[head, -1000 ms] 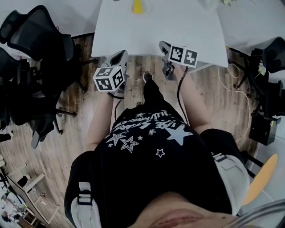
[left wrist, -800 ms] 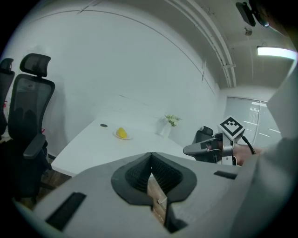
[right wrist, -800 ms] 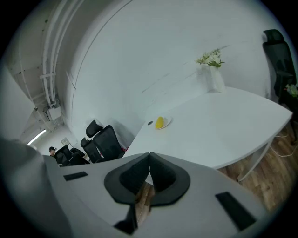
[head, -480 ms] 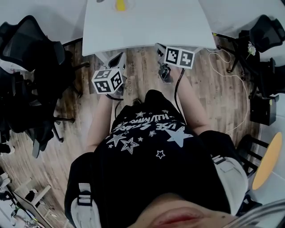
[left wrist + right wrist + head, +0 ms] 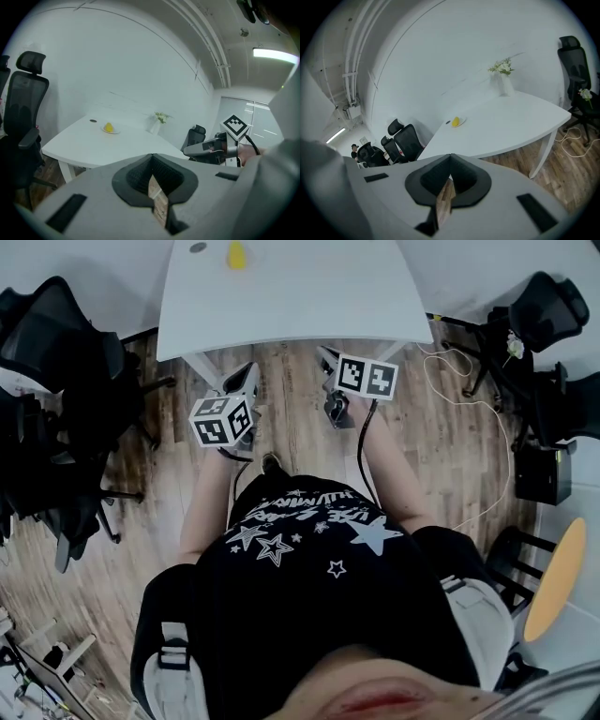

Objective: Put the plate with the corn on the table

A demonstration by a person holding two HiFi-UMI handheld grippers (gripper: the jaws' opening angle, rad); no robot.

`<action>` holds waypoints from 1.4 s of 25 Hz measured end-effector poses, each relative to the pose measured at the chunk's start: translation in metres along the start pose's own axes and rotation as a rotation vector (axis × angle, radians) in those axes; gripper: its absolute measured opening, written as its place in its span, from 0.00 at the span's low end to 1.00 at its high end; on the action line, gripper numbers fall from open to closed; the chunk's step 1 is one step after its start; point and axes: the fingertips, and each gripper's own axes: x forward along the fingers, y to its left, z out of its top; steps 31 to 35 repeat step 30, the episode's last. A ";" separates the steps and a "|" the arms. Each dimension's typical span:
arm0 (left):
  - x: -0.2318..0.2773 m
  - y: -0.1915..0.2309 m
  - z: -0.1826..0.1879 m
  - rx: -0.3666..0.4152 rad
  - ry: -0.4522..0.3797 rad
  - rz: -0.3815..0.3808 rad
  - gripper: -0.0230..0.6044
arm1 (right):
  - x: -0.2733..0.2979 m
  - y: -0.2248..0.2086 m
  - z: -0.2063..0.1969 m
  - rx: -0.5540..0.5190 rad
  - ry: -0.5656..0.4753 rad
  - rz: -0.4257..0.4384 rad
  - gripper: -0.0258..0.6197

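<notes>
- The plate with the corn (image 5: 236, 255) is lying on the white table (image 5: 309, 296), at about 12 o'clock from the person and close to the table's far edge
- The left gripper (image 5: 244, 377) is hanging at 11 o'clock over the wooden floor (image 5: 291, 418), just short of the table's near edge
- Its jaws are pressing together on nothing, with only a thin slit of floor showing between the dark pads
- The right gripper (image 5: 326, 354) is hovering at 1 o'clock, also just beside the near edge, with its jaws likewise pressing together and carrying nothing
- Both grippers are sitting well apart from the plate, with most of the bare tabletop lying between them and it
- In the left gripper view the plate is showing at 11 o'clock, with a vase of flowers (image 5: 158, 123) standing on the table towards 12 o'clock
- Black office chairs (image 5: 56, 381) are standing at 9 o'clock beside the table
- As for progress, the plate is resting flat on the table and neither gripper is touching it, so the placing itself is looking done
- Nothing is appearing left to do, judging from these views, except keeping the grippers clear of the plate
</notes>
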 end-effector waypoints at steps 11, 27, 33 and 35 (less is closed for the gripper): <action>-0.030 -0.083 -0.028 0.025 -0.006 0.025 0.05 | -0.082 -0.027 -0.043 -0.035 0.034 0.015 0.05; -0.067 -0.123 -0.051 0.058 -0.037 0.075 0.05 | -0.140 -0.032 -0.076 -0.055 0.013 0.033 0.05; -0.060 -0.127 -0.045 0.084 -0.048 0.075 0.05 | -0.142 -0.038 -0.074 -0.059 0.005 0.030 0.05; -0.060 -0.127 -0.045 0.084 -0.048 0.075 0.05 | -0.142 -0.038 -0.074 -0.059 0.005 0.030 0.05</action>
